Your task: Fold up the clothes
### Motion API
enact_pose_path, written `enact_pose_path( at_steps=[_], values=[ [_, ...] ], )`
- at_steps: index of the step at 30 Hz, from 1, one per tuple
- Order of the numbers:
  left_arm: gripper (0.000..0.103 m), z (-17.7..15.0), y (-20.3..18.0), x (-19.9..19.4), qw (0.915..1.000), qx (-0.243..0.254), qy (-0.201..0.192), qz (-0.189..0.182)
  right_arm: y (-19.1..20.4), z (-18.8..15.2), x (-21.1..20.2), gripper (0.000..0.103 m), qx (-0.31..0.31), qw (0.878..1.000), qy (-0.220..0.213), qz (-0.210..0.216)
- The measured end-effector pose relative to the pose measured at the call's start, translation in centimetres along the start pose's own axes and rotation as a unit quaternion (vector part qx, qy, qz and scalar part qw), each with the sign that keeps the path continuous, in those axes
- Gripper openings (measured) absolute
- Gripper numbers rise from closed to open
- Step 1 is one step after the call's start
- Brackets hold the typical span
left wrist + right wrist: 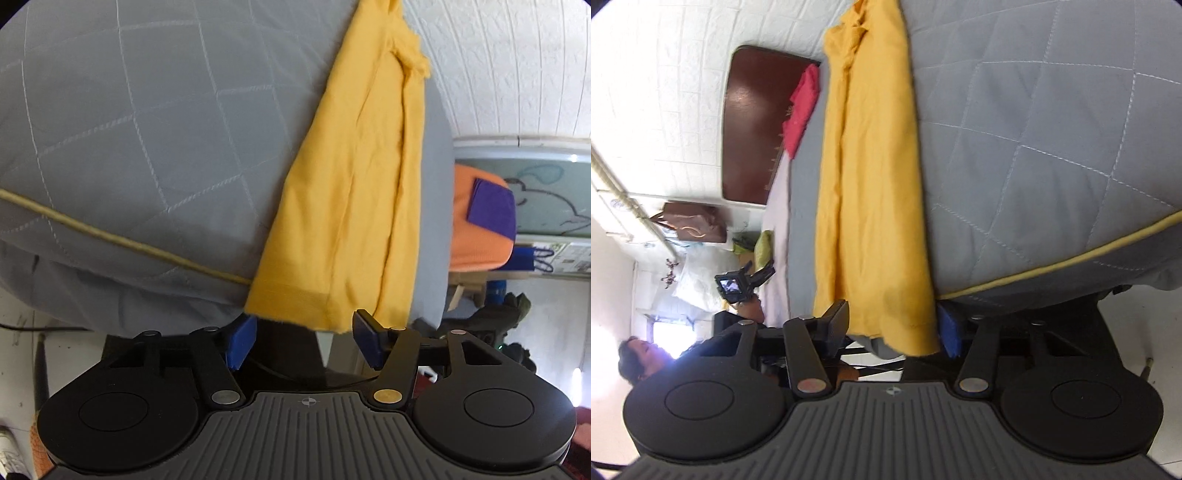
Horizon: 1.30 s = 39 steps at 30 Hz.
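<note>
A yellow garment lies folded in a long strip on a grey quilted bedspread, its hem hanging over the bed's edge. In the left wrist view my left gripper stands open just below that hem, and the blue pads do not touch the cloth. In the right wrist view the yellow garment hangs down between the fingers of my right gripper. Its jaws are still apart around the hem corner and the bedspread's edge. The far end of the garment is bunched.
Yellow piping marks the bed's edge. An orange cushion with a purple cloth lies beyond the bed. A red cloth lies by a brown headboard. A person and a hand with a small screened device are at the left.
</note>
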State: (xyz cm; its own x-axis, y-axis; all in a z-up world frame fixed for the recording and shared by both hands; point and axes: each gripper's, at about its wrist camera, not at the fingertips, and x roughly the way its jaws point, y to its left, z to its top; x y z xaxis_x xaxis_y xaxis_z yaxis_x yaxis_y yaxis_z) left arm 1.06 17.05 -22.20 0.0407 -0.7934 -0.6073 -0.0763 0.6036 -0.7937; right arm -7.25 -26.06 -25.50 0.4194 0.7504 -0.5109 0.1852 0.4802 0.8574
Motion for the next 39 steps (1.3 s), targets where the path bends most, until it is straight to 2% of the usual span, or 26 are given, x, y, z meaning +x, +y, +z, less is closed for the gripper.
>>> enact_pose_path(
  at_steps=[1,2,3,4,5,6,8,13,15,20,26,30,34,36,38,39],
  values=[
    [0.073,0.2,0.0,0.1,1.0,-0.001,-0.002,0.001,0.2,-0.1,0.2,0.041,-0.001,1.0,-0.001,-0.003],
    [0.067,0.3,-0.1,0.2,1.0,-0.003,-0.004,0.003,0.3,-0.2,0.1,0.035,-0.005,1.0,-0.003,-0.011],
    [0.06,0.5,-0.1,0.4,1.0,-0.004,-0.004,0.004,0.4,-0.3,0.0,0.02,-0.01,1.0,-0.006,-0.022],
    [0.037,0.5,-0.1,0.6,1.0,-0.004,-0.002,0.005,0.5,-0.5,-0.2,0.012,-0.016,0.999,-0.008,-0.03],
    [0.02,0.5,-0.1,0.8,1.0,-0.005,-0.002,0.007,0.6,-0.7,-0.2,0.01,-0.019,0.999,-0.01,-0.03],
    [0.01,0.5,-0.1,0.9,0.9999,-0.004,-0.005,0.008,0.8,-0.8,-0.2,0.009,-0.024,0.999,-0.015,-0.03],
    [0.008,0.2,-0.4,0.7,0.9998,0.006,-0.013,0.011,1.3,-1.1,-0.1,0.008,-0.034,0.999,-0.024,-0.03],
    [0.006,-0.6,-1.5,-1.2,0.9988,0.017,-0.045,-0.004,3.6,-1.4,-0.3,0.008,-0.067,0.997,-0.037,-0.01],
    [0.006,-0.5,-2.4,-2.1,0.998,0.023,-0.058,-0.014,4.1,-1.1,-0.8,0.008,-0.069,0.997,-0.044,0.011],
    [0.006,1.8,-6.4,-4.0,0.9945,0.054,-0.08,-0.04,5.5,0.6,-2.0,0.008,-0.072,0.994,-0.066,0.055],
    [0.006,9.1,-10.6,-3.5,0.9921,0.068,-0.098,-0.038,7.2,6.7,-2.4,0.008,-0.075,0.989,-0.109,0.073],
    [0.007,15.1,-12.0,-0.6,0.9933,0.058,-0.1,-0.013,7.6,12.7,-0.9,0.008,-0.069,0.988,-0.127,0.046],
    [0.008,20.4,-11.6,3.8,0.9946,0.041,-0.093,0.018,6.7,18.1,1.4,0.01,-0.057,0.99,-0.131,0.013],
    [0.027,22.3,-10.8,5.7,0.9945,0.041,-0.09,0.035,6.1,20.2,3.3,0.011,-0.058,0.99,-0.127,-0.01],
    [0.034,23.3,-9.9,7.0,0.9943,0.037,-0.092,0.039,5.2,21.8,5.5,0.022,-0.052,0.993,-0.107,-0.018],
    [0.037,23.4,-9.7,7.0,0.9944,0.036,-0.095,0.029,4.6,22.4,6.3,0.043,-0.039,0.994,-0.099,-0.028]
  ],
)
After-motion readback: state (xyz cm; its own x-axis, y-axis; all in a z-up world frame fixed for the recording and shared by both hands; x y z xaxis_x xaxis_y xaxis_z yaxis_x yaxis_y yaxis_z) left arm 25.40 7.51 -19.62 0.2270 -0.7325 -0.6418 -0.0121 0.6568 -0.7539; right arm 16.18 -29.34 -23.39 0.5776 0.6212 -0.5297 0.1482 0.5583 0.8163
